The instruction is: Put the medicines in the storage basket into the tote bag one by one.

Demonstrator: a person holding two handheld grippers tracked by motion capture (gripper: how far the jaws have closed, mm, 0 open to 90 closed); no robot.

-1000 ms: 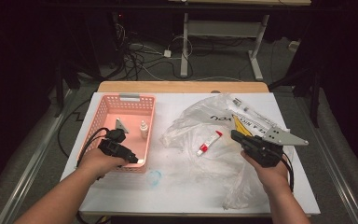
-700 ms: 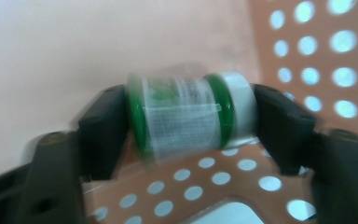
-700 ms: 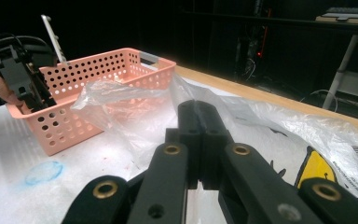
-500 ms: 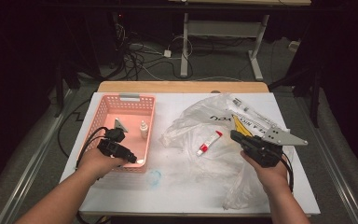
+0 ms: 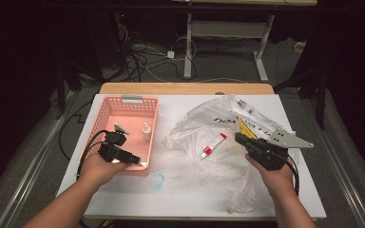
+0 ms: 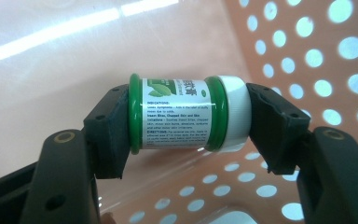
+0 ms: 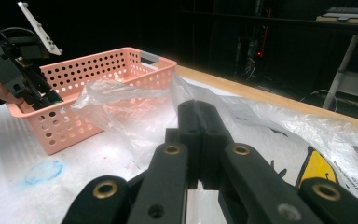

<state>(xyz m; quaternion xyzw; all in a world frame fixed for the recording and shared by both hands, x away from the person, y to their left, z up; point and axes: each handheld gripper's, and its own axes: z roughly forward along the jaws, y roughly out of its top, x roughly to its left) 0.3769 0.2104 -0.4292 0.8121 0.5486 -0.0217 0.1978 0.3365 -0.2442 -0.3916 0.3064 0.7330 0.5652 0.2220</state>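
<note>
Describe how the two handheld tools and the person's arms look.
Both tools, left and right, are black, with blocky jaws on arms bearing brass-ringed pivots. The right carries a grey three-cornered plate. Black cables loop from the left one. Forearms are bare, without sleeves.

Green-banded white-capped jar [image 6: 189,114], lying sideways, inside pink basket [image 6: 307,51]

1. The pink basket [image 5: 123,102] is walled on all sides; entry is left from above
2. Bare table [image 5: 180,190] lies between basket and plastic bag [image 5: 204,126]
3. A small bottle [image 5: 146,131] stands inside the basket
</note>
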